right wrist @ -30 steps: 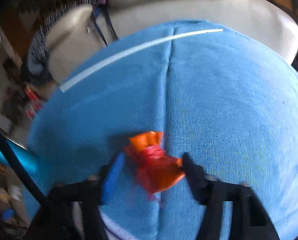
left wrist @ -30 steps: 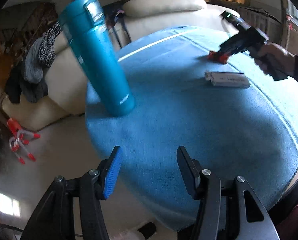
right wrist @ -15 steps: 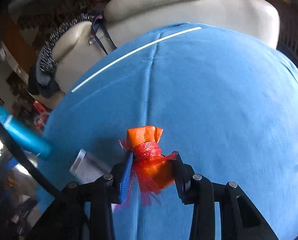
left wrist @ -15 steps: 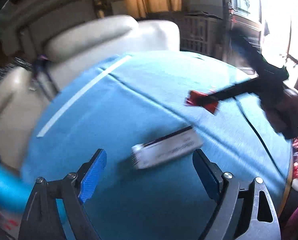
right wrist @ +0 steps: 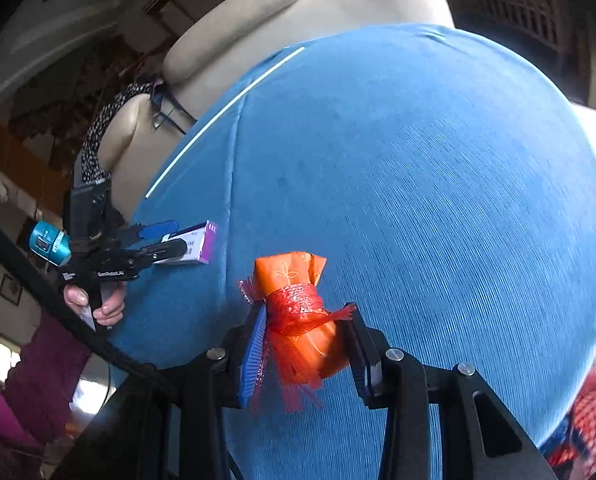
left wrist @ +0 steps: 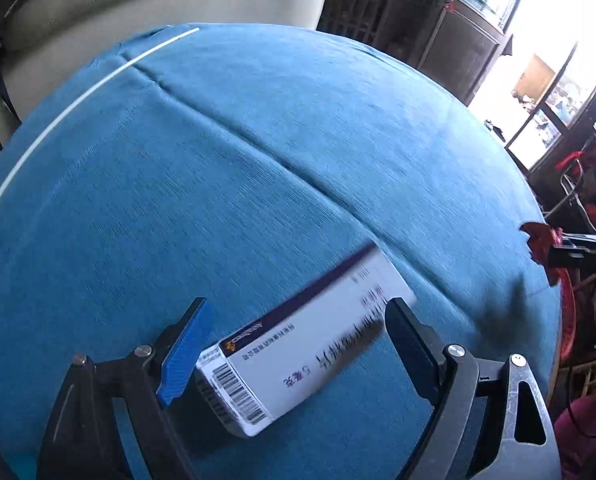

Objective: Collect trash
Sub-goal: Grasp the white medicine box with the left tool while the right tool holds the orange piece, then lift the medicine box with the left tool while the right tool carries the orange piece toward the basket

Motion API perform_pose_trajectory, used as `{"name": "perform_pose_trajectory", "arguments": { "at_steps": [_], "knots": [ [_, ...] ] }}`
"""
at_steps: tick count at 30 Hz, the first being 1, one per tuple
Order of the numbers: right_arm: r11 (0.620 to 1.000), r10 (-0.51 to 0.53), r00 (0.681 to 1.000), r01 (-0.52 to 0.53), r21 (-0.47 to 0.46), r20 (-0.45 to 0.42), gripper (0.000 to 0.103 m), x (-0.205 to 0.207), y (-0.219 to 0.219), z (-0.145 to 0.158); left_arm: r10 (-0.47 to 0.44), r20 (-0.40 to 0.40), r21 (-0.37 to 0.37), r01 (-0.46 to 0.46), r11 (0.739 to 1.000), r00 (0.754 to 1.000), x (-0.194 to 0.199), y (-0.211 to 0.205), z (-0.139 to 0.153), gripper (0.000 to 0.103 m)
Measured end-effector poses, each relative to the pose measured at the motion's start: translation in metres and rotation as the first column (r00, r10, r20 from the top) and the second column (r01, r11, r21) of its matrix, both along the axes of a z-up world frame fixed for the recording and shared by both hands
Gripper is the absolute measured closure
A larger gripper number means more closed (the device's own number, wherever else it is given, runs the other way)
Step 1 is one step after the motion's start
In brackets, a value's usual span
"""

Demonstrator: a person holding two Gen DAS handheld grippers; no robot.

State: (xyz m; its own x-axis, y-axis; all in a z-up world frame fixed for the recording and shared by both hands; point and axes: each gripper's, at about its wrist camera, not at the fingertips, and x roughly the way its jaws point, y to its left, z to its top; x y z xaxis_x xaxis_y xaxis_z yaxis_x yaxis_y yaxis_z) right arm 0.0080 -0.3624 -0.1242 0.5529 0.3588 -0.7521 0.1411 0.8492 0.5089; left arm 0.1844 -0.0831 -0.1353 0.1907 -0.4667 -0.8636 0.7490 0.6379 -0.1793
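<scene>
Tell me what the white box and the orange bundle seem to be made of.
White box: apparently thin printed cardboard, matte, with crisp edges and a barcode.
Orange bundle: looks like glossy crinkled plastic or foil wrapper with a printed pattern, bound in red plastic mesh netting whose frayed strands stick out.

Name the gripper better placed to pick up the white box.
Left. The left gripper is open astride the white box on the blue cloth. The right gripper is shut on the orange wrapper.

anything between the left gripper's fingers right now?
Yes: the white box lies on the blue cloth between the open fingers of the left gripper, not yet clamped. Left wrist view shows it.
</scene>
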Motion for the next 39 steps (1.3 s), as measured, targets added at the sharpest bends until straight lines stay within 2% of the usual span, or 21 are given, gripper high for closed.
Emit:
{"name": "perform_pose_trajectory", "arguments": {
  "at_steps": [5, 8, 11, 15, 17, 19, 22, 27, 35, 39],
  "knots": [
    [1.000, -0.010, 1.000, 0.010, 0.027, 0.024, 0.062, -0.008, -0.001, 0.002, -0.013, -0.012, -0.025, 0.013, 1.000, 1.000, -0.053, 0.009, 0.007, 0.015],
    [0.999, -0.006, 0.999, 0.004, 0.041, 0.054, 0.062, -0.010, 0.000, 0.008, -0.007, 0.065, 0.010, 0.006, 1.000, 0.998, -0.072, 0.006, 0.015, 0.015],
    [0.999, -0.002, 0.998, -0.001, 0.044, 0.066, 0.062, -0.010, 0.004, 0.010, 0.015, 0.142, 0.077, -0.026, 0.997, 0.990, -0.066, -0.002, 0.015, 0.015],
    [0.999, 0.000, 0.997, -0.003, 0.046, 0.080, 0.062, -0.018, 0.007, 0.013, 0.081, 0.131, 0.152, -0.100, 0.983, 0.988, -0.047, -0.008, 0.001, 0.015],
    [0.999, -0.003, 0.996, 0.000, 0.034, 0.091, 0.062, -0.029, 0.006, 0.018, 0.092, 0.116, 0.150, -0.109, 0.983, 0.989, -0.045, -0.006, -0.002, 0.024],
    [1.000, -0.007, 0.995, 0.005, 0.022, 0.099, 0.062, -0.037, 0.005, 0.021, 0.099, 0.120, 0.145, -0.116, 0.983, 0.988, -0.044, -0.008, -0.005, 0.045],
    [1.000, -0.018, 0.994, 0.015, 0.024, 0.108, 0.062, -0.047, 0.002, 0.024, 0.111, 0.131, 0.143, -0.130, 0.981, 0.985, -0.049, -0.011, -0.008, 0.052],
    [1.000, -0.018, 0.991, 0.015, 0.021, 0.135, 0.062, -0.062, 0.003, 0.030, 0.139, 0.215, 0.145, -0.172, 0.974, 0.967, -0.067, -0.017, 0.007, 0.056],
    [1.000, -0.003, 0.979, 0.003, 0.001, 0.205, 0.062, -0.091, 0.012, 0.051, 0.172, 0.393, 0.123, -0.237, 0.964, 0.903, -0.120, -0.026, 0.053, 0.060],
    [1.000, -0.004, 0.972, 0.006, -0.006, 0.236, 0.062, -0.107, 0.013, 0.060, 0.185, 0.442, 0.093, -0.250, 0.964, 0.878, -0.147, -0.027, 0.074, 0.060]
  ]
}}
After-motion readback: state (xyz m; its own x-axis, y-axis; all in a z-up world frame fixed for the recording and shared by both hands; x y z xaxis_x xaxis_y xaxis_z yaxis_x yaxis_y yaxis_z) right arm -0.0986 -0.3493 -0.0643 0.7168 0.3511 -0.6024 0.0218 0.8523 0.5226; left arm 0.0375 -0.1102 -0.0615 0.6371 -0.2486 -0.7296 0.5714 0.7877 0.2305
